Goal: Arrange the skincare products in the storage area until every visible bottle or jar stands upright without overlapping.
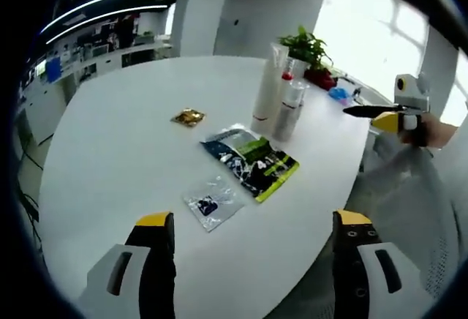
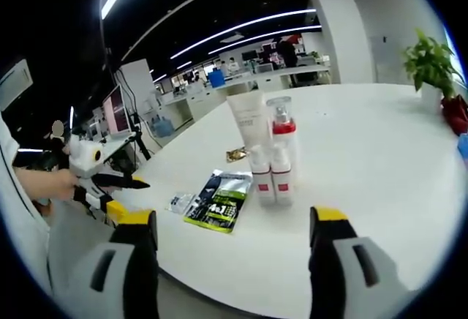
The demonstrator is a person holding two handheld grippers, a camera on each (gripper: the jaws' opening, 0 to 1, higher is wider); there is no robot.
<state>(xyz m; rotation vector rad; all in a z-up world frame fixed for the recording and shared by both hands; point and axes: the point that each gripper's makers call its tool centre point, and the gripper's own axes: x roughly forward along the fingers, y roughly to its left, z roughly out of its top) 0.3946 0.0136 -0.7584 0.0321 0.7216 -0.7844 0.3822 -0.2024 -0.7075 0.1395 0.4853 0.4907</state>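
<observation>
The white tabletop point(image 1: 131, 158) is brightly lit by ceiling strip lights point(image 2: 241, 25) and overexposed windows point(image 1: 380, 34); edges are bent and softly blurred.

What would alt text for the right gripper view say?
Skincare bottles stand upright together on a white table, with a flat green-and-black packet lying beside them. The right gripper is open below, and the left gripper enters from the left.

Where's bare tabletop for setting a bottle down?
Bare: the white table left of the gold foil sachet, and beyond the plant. Crowded: white tube and clear red-capped bottles, green-black pouch, small clear packet.
</observation>
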